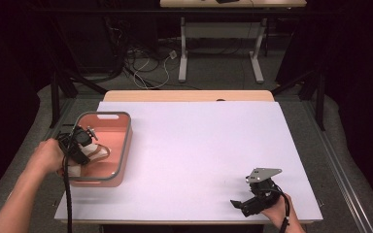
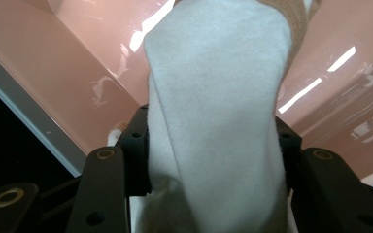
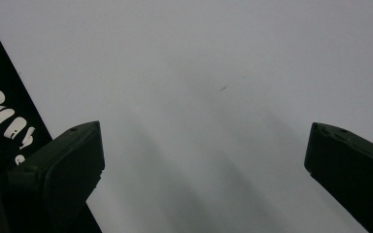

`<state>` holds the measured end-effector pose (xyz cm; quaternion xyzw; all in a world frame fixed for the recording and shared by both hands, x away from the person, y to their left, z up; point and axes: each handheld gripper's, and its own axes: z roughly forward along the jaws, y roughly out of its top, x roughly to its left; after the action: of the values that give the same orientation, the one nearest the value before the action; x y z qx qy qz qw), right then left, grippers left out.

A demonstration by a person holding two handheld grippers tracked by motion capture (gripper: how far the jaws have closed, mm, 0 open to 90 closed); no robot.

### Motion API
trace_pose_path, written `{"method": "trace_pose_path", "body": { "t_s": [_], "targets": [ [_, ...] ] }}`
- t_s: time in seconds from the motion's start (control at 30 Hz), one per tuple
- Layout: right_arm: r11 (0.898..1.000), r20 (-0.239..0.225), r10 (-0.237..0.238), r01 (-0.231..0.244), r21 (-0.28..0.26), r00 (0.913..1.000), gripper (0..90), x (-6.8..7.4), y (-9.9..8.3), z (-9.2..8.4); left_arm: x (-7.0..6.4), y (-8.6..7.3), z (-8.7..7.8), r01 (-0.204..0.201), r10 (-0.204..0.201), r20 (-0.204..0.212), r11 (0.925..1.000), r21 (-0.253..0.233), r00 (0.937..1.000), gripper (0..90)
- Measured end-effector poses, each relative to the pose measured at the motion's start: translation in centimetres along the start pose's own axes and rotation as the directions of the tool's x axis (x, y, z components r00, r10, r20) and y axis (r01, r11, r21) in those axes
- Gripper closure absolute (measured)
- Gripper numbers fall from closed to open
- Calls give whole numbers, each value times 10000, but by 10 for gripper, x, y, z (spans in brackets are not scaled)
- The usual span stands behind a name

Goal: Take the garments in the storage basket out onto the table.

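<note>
Where the high view looks down on the white table (image 1: pixel 199 155), the left gripper (image 1: pixel 80 145) reaches into a pink tub (image 1: pixel 121 127) with a grey rim at the table's left edge, and a pale sock (image 1: pixel 91 151) lies inside the tub under and beside its jaws; a brownish band on the fabric is visible but too small to read. Near the front right corner, the right gripper (image 1: pixel 247 203) rests low over bare tabletop, well apart from the tub, its grey three-cornered plate uppermost. Seen from the left gripper view, the sock (image 2: pixel 213 107) is a white knitted piece, finely ribbed and matt, bunched thickly between the two black jaws, which are pinched on it from both sides; a tan knitted edge shows at top right. Behind it, the tub's (image 2: pixel 77 63) glossy pink wall carries bright reflections, hard and smooth against the soft cloth. Such fabric is judged light, limp and compressible, unlikely to slip from rubbery pads yet apt to sag and trail, so a grip across a gathered fold near mid-length should serve best. Along the right gripper view, the two dark jaws stand spread wide with nothing between them, above the plain matt table (image 3: pixel 213 73) surface.
</note>
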<state>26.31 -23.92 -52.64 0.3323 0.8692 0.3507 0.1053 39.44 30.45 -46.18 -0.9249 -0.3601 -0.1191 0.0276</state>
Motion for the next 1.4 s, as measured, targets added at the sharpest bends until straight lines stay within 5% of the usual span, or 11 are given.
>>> {"method": "trace_pose_path", "body": {
  "t_s": [1.4],
  "targets": [
    [10000,-10,-30,31,46,10000,4,0,0,1,-3,13,-31,-979,955,-612,9945,-373,9935,496]
  ]
}}
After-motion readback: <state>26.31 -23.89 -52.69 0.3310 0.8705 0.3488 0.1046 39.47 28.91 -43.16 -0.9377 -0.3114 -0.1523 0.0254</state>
